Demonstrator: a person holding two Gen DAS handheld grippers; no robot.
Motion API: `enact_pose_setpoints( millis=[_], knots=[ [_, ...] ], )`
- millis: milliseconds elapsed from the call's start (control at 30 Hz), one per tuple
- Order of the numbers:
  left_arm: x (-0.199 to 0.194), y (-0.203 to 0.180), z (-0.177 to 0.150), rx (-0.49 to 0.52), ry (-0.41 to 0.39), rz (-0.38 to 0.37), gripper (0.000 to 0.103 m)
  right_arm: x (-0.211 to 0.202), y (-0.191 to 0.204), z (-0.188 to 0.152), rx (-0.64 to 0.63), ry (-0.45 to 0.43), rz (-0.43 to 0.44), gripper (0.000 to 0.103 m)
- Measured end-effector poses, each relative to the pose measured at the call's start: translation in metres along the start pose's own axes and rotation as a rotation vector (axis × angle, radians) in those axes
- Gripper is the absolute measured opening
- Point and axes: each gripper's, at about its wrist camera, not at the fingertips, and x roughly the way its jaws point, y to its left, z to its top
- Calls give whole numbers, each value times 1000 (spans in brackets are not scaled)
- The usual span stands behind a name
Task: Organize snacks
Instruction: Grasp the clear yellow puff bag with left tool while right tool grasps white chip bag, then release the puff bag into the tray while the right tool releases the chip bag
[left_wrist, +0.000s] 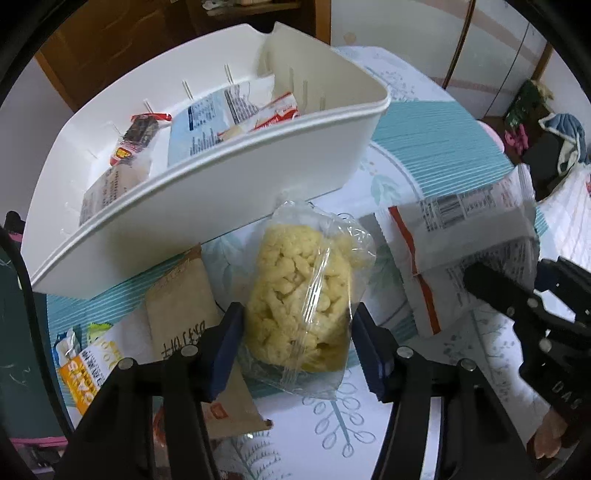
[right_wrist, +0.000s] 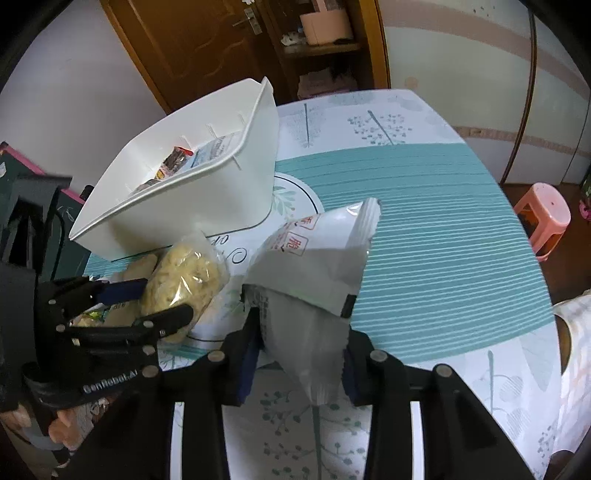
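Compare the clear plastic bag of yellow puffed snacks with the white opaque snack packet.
The clear plastic bag of yellow puffed snacks shows its contents; the white opaque snack packet hides them behind red and black print. The clear bag sits between the left gripper fingers; the white packet between the right gripper fingers. Both lie outside the white plastic bin.

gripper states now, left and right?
Left gripper: closed on the clear bag of yellow puffs.
Right gripper: closed on the white snack packet.

Left gripper (left_wrist: 295, 347) clamps clear bag of yellow puffs (left_wrist: 303, 295); white bin (left_wrist: 207, 206) at eleven o'clock, white packet (left_wrist: 465, 254) at three.
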Motion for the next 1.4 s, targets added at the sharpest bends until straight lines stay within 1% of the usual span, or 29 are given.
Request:
enact_pose_setpoints(
  millis=[133,300,433,567,667,800,867,1000,1100,1167,1267,1400],
  knots=[
    [-20,-5,-7,8,-31,-24,57,-14,5,-5,-7,-22,2,37],
    [-42,-17,-22,43,-73,-2,57,-31,16,-14,-21,-38,13,37],
    [-57,-17,-32,53,-95,10,57,-45,28,-19,-49,-56,11,37],
    [-80,-7,-36,50,-130,32,57,-59,38,-18,-84,-79,1,37],
    [-111,6,-33,55,-195,87,57,-73,47,-12,-116,-102,-17,37],
    [-153,27,-23,60,-269,157,57,-95,58,6,-142,-137,-33,37],
    [-174,37,-15,76,-298,188,57,-110,65,17,-162,-173,-35,37],
    [-219,55,2,98,-378,272,57,-142,85,45,-207,-247,-39,37],
    [-246,68,16,90,-424,296,57,-166,99,68,-226,-300,-24,37],
    [-261,76,24,82,-449,311,57,-178,107,82,-231,-329,-20,37],
    [-278,84,37,78,-480,357,57,-193,121,104,-247,-365,-30,37],
    [-287,103,62,53,-484,395,57,-202,137,132,-265,-393,-42,37]
  ],
)
